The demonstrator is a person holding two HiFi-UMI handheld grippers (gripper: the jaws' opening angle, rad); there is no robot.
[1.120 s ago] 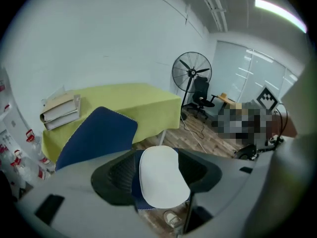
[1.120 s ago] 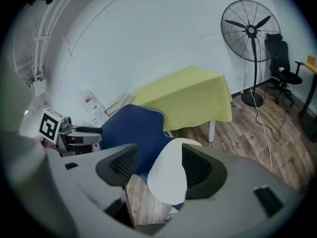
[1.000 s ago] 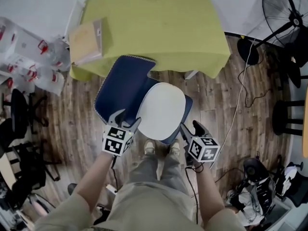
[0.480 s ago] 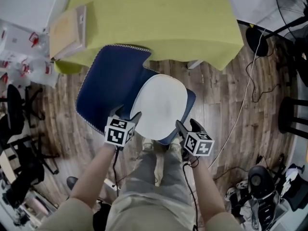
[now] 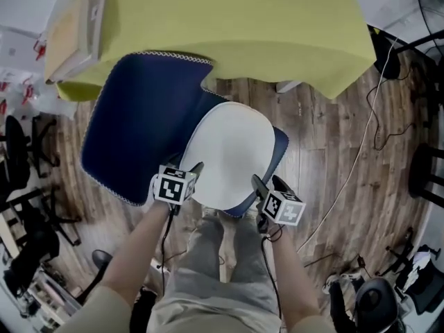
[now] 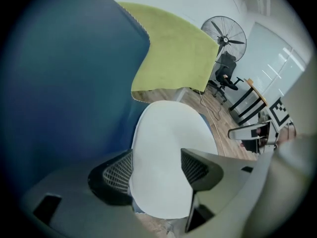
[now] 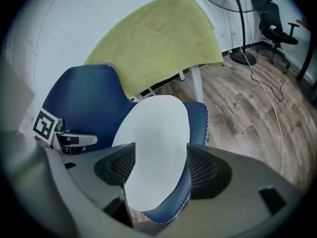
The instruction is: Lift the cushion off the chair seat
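Head view: the white cushion (image 5: pixel 232 151) lies on the blue chair seat (image 5: pixel 279 148), long axis running away from me; my left gripper (image 5: pixel 184 166) and right gripper (image 5: pixel 268 184) flank its near end.

Left gripper view: my fingers (image 6: pixel 111 175) stand wide, just opened, with the cushion ahead between them, ungripped.

Right gripper view: likewise.

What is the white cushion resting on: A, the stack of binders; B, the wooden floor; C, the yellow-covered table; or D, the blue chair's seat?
D: the white cushion lies flat on the seat of the blue chair, near the yellow-covered table.
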